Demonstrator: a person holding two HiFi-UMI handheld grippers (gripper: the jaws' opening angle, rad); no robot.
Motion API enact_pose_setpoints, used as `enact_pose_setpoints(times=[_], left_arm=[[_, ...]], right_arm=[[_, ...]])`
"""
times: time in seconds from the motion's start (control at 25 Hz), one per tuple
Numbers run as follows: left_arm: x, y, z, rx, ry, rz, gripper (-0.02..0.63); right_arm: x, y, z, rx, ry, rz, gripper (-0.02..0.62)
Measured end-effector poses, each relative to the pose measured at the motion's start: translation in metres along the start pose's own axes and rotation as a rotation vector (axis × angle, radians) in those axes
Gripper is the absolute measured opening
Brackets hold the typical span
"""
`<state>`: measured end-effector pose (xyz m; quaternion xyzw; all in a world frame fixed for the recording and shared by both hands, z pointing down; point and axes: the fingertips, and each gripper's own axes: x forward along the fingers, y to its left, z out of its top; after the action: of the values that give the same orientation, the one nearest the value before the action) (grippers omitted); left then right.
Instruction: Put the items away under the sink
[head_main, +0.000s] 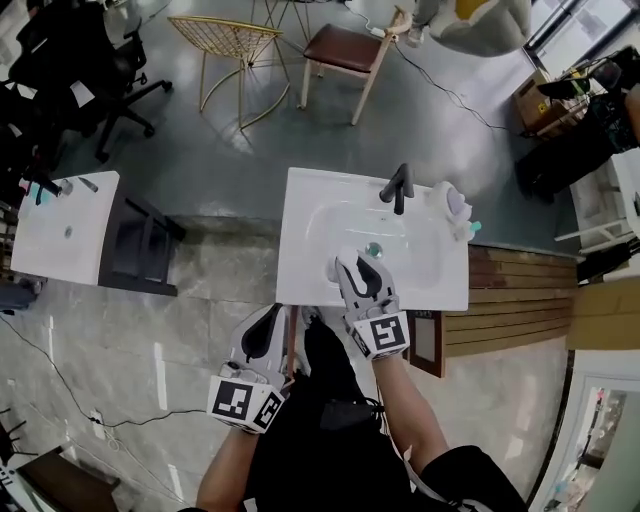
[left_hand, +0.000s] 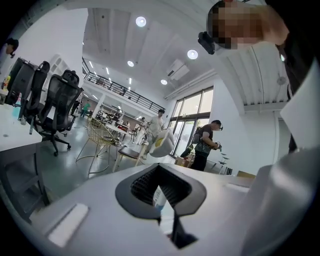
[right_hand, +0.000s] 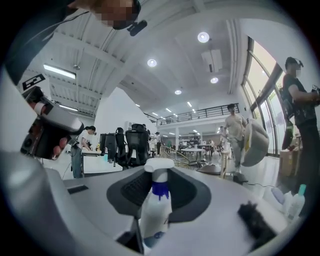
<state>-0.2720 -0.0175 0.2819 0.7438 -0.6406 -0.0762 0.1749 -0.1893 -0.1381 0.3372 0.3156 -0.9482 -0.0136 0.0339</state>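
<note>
Right gripper (head_main: 355, 262): clamped on white spray bottle (right_hand: 155, 212), over sink (head_main: 300, 285) near rim. Left gripper (head_main: 268, 318): clenched on slim white tube (left_hand: 159, 197), off sink's near left corner, above open floor (head_main: 190, 290). Faucet (head_main: 398, 188): far rim.

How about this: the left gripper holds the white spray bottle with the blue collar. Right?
Not quite. It is the right gripper that holds the white spray bottle with the blue collar, as the right gripper view shows.
</note>
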Motion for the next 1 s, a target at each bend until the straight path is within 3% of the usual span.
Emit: enact_pose_setpoints(times=[0.48, 1.0], left_arm=[[-0.037, -0.064, -0.013, 0.008, 0.01, -0.064, 0.006], [-0.075, -0.156, -0.045, 0.019, 0.014, -0.094, 0.006]], right_arm=[[-0.095, 0.014, 0.036, 0.005, -0.033, -0.048, 0.107], [-0.219, 0.007, 0.036, 0.008, -0.024, -0.096, 0.107]])
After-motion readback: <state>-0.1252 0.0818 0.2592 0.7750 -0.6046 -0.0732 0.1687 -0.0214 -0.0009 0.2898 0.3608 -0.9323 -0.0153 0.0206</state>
